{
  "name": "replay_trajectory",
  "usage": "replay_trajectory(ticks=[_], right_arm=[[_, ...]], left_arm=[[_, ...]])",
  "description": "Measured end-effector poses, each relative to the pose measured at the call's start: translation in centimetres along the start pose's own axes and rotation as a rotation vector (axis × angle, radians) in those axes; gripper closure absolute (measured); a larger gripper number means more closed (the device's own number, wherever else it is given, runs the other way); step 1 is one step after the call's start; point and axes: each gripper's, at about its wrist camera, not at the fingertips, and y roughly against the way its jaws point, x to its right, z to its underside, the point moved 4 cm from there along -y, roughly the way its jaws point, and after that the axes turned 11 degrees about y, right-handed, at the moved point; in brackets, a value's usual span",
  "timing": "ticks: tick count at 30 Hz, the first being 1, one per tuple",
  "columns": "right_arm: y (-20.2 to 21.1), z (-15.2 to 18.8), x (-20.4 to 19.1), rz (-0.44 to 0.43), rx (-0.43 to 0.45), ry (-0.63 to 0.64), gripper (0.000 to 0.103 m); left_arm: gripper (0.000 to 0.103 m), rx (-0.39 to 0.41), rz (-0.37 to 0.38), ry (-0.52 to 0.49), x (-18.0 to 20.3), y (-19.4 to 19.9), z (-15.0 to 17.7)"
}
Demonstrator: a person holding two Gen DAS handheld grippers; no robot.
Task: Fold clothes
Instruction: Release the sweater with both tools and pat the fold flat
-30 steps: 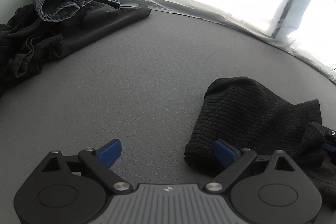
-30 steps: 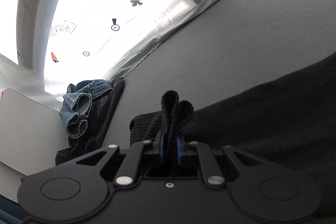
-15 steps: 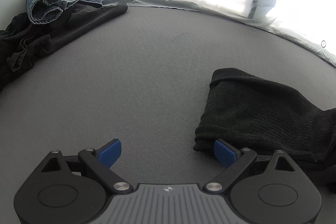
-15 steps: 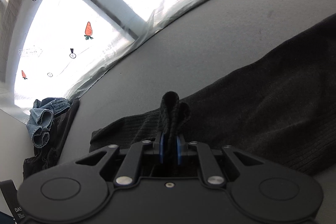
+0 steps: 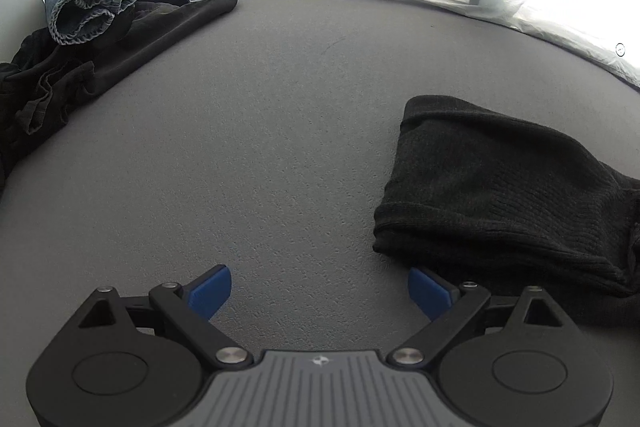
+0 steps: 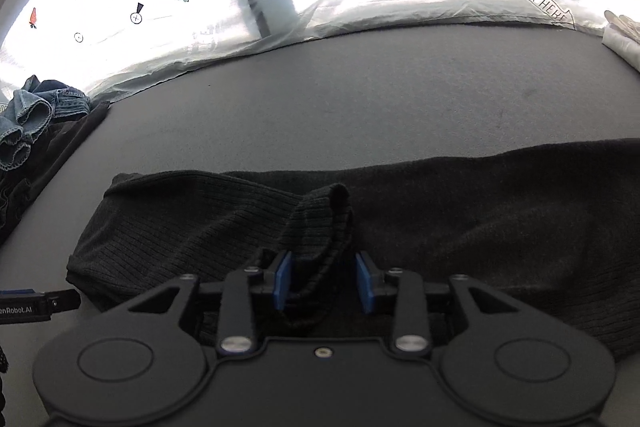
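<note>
Change: right tongs (image 6: 323, 279) were clamped on a bunched fold of the black knit garment (image 6: 460, 227) half a second ago — now their blue pads stand apart, the fold slack between them.
Left tongs (image 5: 320, 287): spread wide, gripping nothing, right pad just beside the garment's edge.
Garment: flat on the grey table (image 5: 260, 127), long axis left–right, its closed end toward the clothes pile (image 5: 80, 39).

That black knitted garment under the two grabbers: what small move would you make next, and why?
Probably draw the right gripper back and up. Its jaws stand apart around a raised bunch of the black knit garment, which already lies on the grey table, and the left gripper is open.
</note>
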Motion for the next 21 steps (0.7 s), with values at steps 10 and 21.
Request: replay_trajectory(ticks=[10, 21], right_arm=[[3.5, 3.5, 5.0, 0.297, -0.006, -0.022, 0.028], [6.6, 8.1, 13.0, 0.493, 0.03, -0.308, 0.011]], left_arm=[[0.008, 0.094, 0.081, -0.085, 3.1, 3.2, -0.9], [0.008, 0.066, 0.087, -0.266, 8.0, 2.1, -0.3]])
